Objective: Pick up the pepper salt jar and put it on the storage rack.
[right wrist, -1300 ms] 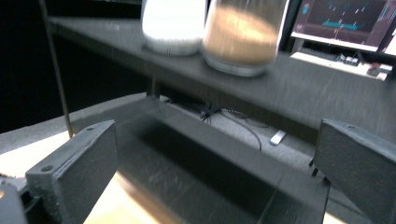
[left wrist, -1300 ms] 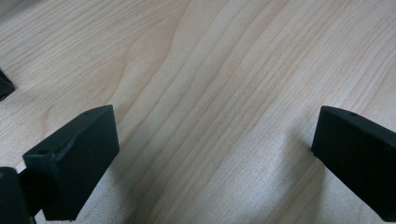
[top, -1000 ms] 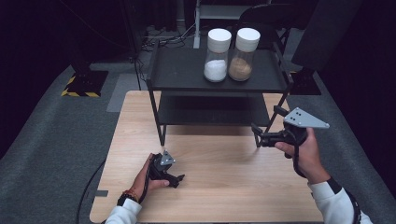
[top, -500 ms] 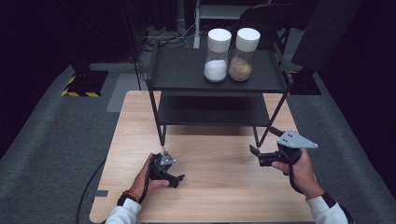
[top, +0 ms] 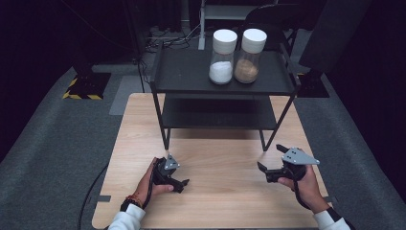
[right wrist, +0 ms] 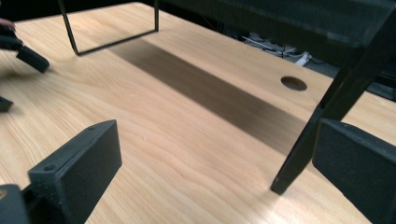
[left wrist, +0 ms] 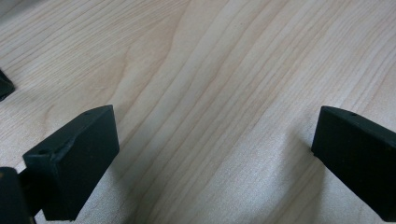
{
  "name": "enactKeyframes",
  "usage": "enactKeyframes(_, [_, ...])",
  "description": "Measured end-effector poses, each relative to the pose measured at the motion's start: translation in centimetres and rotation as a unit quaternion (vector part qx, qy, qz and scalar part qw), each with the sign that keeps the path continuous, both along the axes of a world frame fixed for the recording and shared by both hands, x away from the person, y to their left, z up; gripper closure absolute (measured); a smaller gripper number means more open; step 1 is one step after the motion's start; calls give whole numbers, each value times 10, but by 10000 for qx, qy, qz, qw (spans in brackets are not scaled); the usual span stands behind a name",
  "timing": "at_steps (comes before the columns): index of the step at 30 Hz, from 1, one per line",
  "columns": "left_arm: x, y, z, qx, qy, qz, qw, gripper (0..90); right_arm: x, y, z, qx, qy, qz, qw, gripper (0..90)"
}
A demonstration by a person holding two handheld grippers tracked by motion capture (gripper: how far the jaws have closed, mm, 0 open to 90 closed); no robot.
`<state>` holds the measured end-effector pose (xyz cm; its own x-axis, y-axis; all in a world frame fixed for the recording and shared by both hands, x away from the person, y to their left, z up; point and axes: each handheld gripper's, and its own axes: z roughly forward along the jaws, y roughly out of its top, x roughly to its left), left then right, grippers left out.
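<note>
**Two open claws resting low on a wooden bench before a black shelf rack**

Seen from above, a pale wooden bench (top: 215, 201) carries a black two-tier shelf rack (top: 222, 76) at its far half; on the rack's top tier stand two clear jars with white lids, touching or nearly touching; the left jar (top: 222, 57) holds white powder, the right jar (top: 249, 56) holds brown powder. Near the front edge, the left claw (top: 184, 184) lies on the bench in the person's left hand (top: 148, 179), close to the rack's front left leg; its jaws stand wide apart with bare wood grain between them, gripping nothing. The right claw (top: 262, 171) sits in the right hand (top: 304, 184), low over the bench, just in front of the rack's front right leg (top: 270, 136); a grey three-cornered plate tops it; its jaws too are spread wide and hold nothing. In the right gripper view, that leg (right wrist: 322, 126) meets the bench between the jaws, nearer the right jaw; a round hole (right wrist: 293, 83) pierces the bench beyond. Both jars are well apart from both claws.
</note>
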<state>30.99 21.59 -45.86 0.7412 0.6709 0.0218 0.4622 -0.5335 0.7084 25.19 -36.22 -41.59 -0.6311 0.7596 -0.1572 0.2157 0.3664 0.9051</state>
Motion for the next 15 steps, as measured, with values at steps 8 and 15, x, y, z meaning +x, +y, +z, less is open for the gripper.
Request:
enactKeyframes(8, [0,0,0,0,0,0,10000,7,0,-2,-12,-134,156,28,9998,13])
enactKeyframes(15, [0,0,0,0,1,1,10000,7,0,-3,-23,-291,339,29,9990,15])
